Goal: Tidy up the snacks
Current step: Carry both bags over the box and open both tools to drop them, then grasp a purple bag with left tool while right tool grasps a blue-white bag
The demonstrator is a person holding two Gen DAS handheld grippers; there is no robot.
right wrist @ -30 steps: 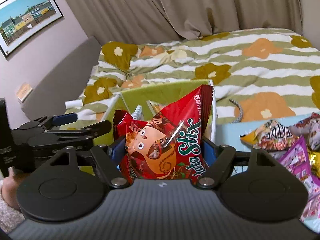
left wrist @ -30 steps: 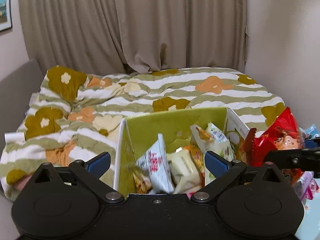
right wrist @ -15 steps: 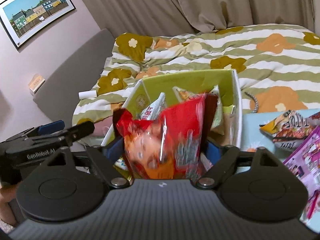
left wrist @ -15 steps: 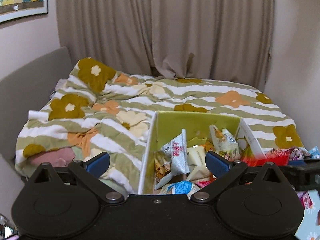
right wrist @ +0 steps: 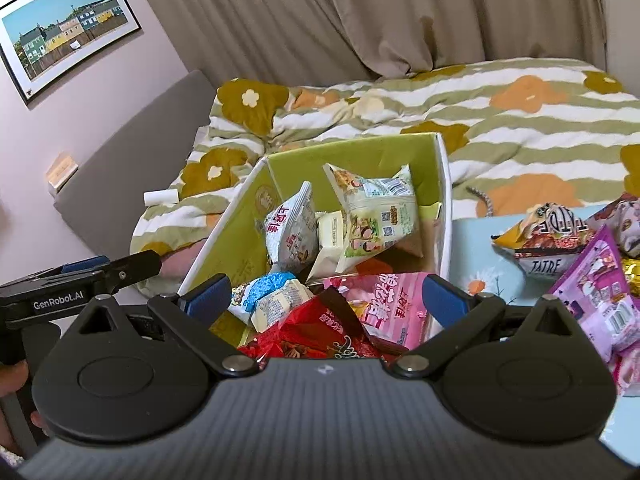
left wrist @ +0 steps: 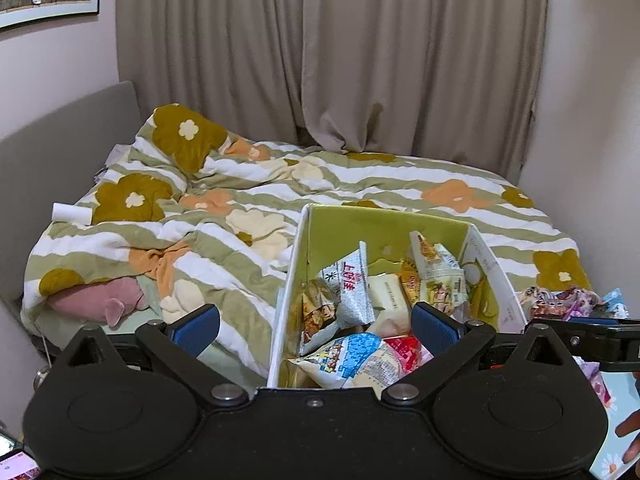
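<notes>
Through the left wrist view I see my left hand-held gripper (left wrist: 314, 324) with its jaws apart and nothing between them, hovering at the near left corner of the green box (left wrist: 348, 226). That box stands on the bed's floral quilt (left wrist: 224, 216) and holds a jumble of snack packs; a white-and-blue pack (left wrist: 352, 362) lies nearest me, a grey-white one (left wrist: 352, 288) leans behind it. At the right edge the right hand-held gripper's arm shows, with loose snacks (left wrist: 560, 300) beyond it.

Over on the right wrist view, my right hand-held gripper (right wrist: 326, 300) has just been opening and its jaws now stand wide, with no pad touching anything. Below them the red bag (right wrist: 316, 332) lies in the near end of the box (right wrist: 442, 184), beside a pink pack (right wrist: 384, 304). More snacks (right wrist: 560, 236) wait on the pale blue sheet (right wrist: 480, 248) to the right of the box. The left hand-held gripper (right wrist: 100, 276) shows at the left edge.
</notes>
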